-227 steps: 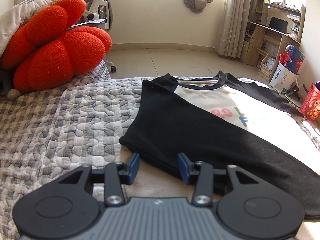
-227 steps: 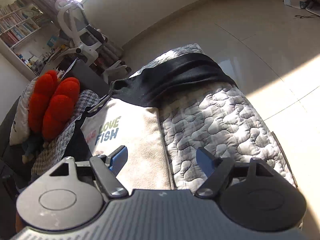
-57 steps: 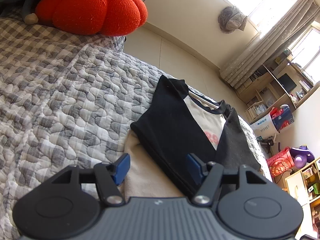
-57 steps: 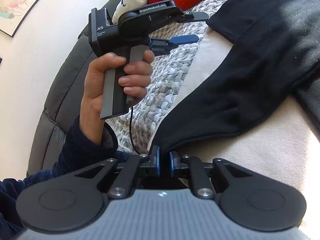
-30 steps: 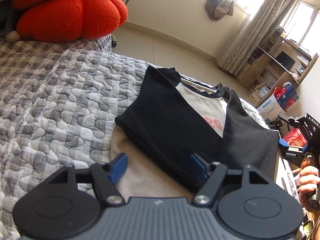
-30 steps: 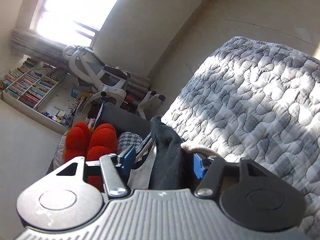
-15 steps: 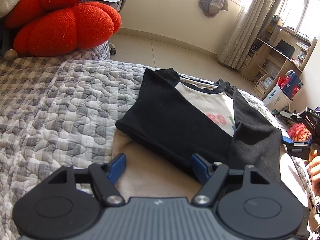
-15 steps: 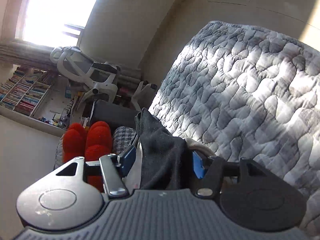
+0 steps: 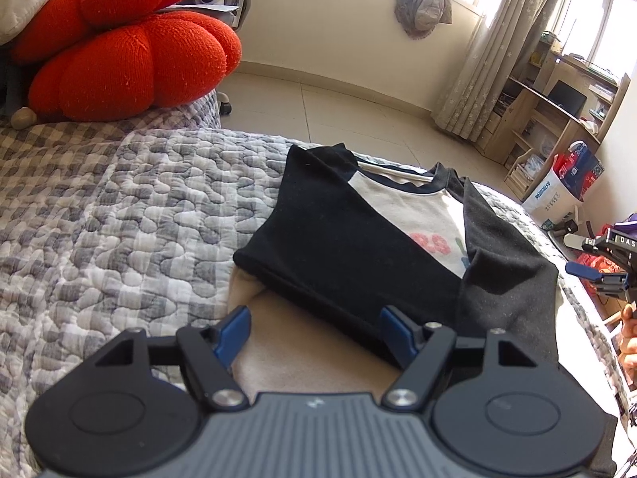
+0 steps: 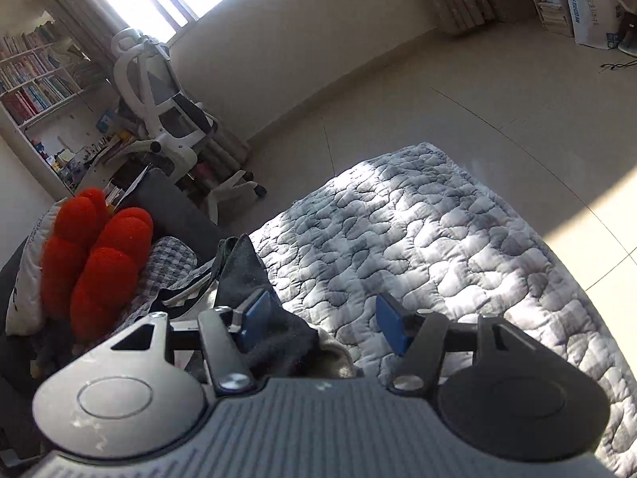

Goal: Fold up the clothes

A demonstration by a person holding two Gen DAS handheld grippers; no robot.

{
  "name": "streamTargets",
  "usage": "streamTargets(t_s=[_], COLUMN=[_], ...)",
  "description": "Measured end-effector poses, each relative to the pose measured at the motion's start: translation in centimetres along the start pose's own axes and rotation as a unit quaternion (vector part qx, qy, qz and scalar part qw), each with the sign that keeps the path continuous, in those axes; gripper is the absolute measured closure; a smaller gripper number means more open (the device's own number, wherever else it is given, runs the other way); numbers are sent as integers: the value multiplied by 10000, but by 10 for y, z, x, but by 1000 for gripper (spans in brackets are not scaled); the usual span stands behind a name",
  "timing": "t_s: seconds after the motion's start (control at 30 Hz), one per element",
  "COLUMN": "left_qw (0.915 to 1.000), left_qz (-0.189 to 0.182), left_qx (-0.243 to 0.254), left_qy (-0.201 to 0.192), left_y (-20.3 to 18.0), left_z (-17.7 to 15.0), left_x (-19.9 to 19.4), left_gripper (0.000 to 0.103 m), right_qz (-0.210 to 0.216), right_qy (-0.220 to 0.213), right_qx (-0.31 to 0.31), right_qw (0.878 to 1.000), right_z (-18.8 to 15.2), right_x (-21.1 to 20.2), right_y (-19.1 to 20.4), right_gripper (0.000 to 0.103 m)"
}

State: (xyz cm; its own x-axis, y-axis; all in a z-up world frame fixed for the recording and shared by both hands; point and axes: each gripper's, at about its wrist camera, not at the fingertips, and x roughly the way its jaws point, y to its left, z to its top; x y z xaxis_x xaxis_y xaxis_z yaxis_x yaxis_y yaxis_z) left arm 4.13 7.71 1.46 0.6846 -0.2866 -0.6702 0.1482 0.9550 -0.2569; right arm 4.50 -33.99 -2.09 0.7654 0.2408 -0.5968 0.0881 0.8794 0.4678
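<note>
Red cushion [image 9: 119, 51] at bed's far left corner, on grey quilt [image 9: 99, 219]. Left tongs [image 9: 314, 332] spread wide, empty, over cream hem of shirt [image 9: 358, 247], both black sleeves folded inward, near bed's right edge. Right tongs [image 10: 322, 324] also wide open, gripping nothing, dark sleeve cloth against left pad.

The left claw [image 9: 314, 332] is level and low, its blue fingertips [image 9: 233, 328] spread wide with nothing between them. The right claw [image 10: 324, 320] is likewise spread wide; its left pad seems to touch dark cloth, though no grip shows. At the left view's right edge, a hand [image 9: 629, 342] holds the right claw's handle.
</note>
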Motion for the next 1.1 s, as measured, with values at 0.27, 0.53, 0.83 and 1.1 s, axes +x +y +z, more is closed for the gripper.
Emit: streamTargets(t_s=[0.27, 0.53, 0.83, 1.1], left_qw=[10000, 10000, 9999, 9996], left_qz=[-17, -37, -103, -126], left_qx=[-28, -82, -78, -237], left_qy=[-23, -1, 26, 17], left_y=[2, 3, 4, 15], left_z=[0, 1, 2, 5], left_x=[-3, -2, -1, -1], left_gripper=[30, 30, 30, 30], right_qz=[-345, -702, -136, -455], right_qy=[-64, -153, -268, 147], right_qx=[-1357, -1350, -2510, -2445], right_qw=[9901, 9882, 9675, 9685], right_z=[-7, -7, 30, 44], right_x=[21, 17, 58, 106], right_y=[27, 29, 93, 97], right_gripper=[88, 76, 40, 96])
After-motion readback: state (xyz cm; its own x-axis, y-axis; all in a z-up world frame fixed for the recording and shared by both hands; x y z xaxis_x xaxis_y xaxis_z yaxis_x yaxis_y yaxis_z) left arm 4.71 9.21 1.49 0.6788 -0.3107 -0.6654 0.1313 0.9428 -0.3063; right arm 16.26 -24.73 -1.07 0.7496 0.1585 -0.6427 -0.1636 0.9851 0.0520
